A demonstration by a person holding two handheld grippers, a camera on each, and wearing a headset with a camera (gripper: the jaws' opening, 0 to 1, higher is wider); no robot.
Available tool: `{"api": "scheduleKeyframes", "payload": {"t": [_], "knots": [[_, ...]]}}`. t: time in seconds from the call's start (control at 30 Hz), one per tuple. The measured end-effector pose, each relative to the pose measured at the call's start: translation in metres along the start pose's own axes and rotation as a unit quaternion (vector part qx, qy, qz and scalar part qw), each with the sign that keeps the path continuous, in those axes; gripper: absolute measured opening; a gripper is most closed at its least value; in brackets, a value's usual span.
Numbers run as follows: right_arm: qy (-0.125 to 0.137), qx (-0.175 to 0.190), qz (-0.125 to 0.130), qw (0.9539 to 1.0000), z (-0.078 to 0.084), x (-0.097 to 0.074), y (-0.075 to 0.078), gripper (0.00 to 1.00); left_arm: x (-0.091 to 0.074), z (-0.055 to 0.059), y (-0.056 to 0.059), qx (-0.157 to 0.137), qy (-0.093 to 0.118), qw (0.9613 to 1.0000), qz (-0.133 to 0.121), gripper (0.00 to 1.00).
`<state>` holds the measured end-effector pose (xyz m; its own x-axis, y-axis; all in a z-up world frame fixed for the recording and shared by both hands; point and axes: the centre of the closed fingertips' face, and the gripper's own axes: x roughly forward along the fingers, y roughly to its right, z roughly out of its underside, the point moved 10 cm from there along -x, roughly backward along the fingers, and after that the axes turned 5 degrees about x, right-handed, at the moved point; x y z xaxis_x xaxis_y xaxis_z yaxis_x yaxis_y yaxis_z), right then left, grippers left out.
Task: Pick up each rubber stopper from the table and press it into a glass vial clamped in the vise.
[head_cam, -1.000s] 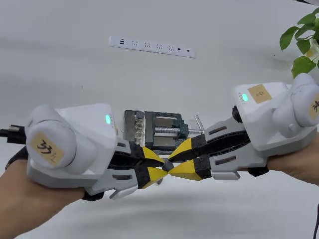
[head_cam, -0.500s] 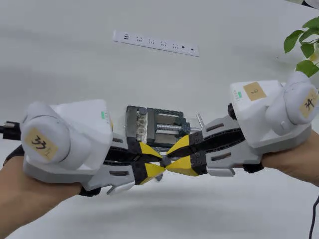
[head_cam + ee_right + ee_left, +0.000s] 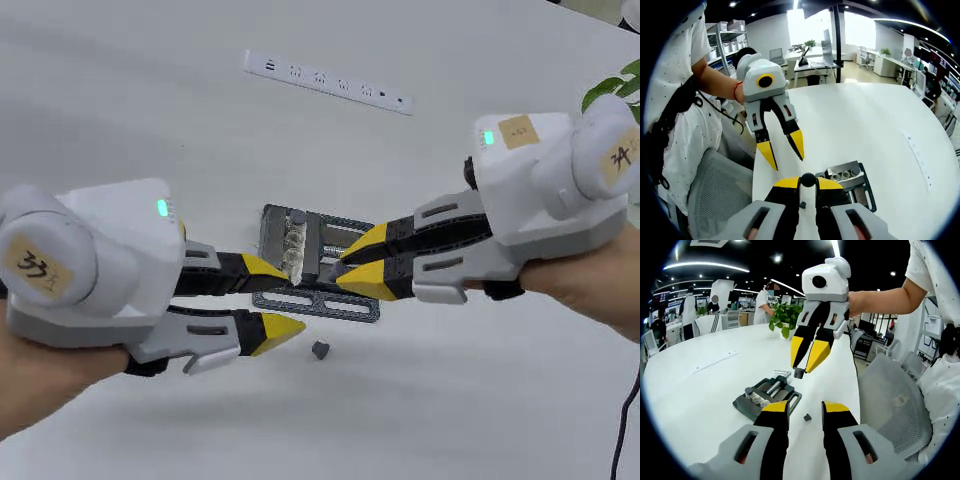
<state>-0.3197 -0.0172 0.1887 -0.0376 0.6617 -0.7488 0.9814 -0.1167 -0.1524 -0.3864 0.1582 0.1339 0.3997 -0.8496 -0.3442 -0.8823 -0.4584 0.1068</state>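
A dark rubber stopper is pinched between the yellow tips of my right gripper, which is shut on it. The right gripper hovers above the blue-grey vise, where glass vials stand clamped in a row. One vial at the far end carries a dark stopper. My left gripper stands open and holds nothing, just left of the vise. A second loose stopper lies on the table in front of the vise. From the left gripper view, the right gripper hangs over the vise.
A white power strip lies far back on the white table. A green plant stands at the right edge. A grey mesh chair and a person's body sit close behind the table's near side.
The two grippers' tips met on one stopper earlier. The left gripper has since opened and drawn back to the left, and the right gripper keeps the stopper, now lifted over the vise.
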Motion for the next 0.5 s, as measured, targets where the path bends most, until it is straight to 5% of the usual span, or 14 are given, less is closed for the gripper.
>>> {"api": "scheduleKeyframes", "payload": {"t": [0.5], "knots": [[-0.061,0.009,0.053,0.9967,-0.019,0.030,0.041,0.06,-0.023,0.022,-0.030,-0.031,0.010,0.9979,-0.056,0.43]]}}
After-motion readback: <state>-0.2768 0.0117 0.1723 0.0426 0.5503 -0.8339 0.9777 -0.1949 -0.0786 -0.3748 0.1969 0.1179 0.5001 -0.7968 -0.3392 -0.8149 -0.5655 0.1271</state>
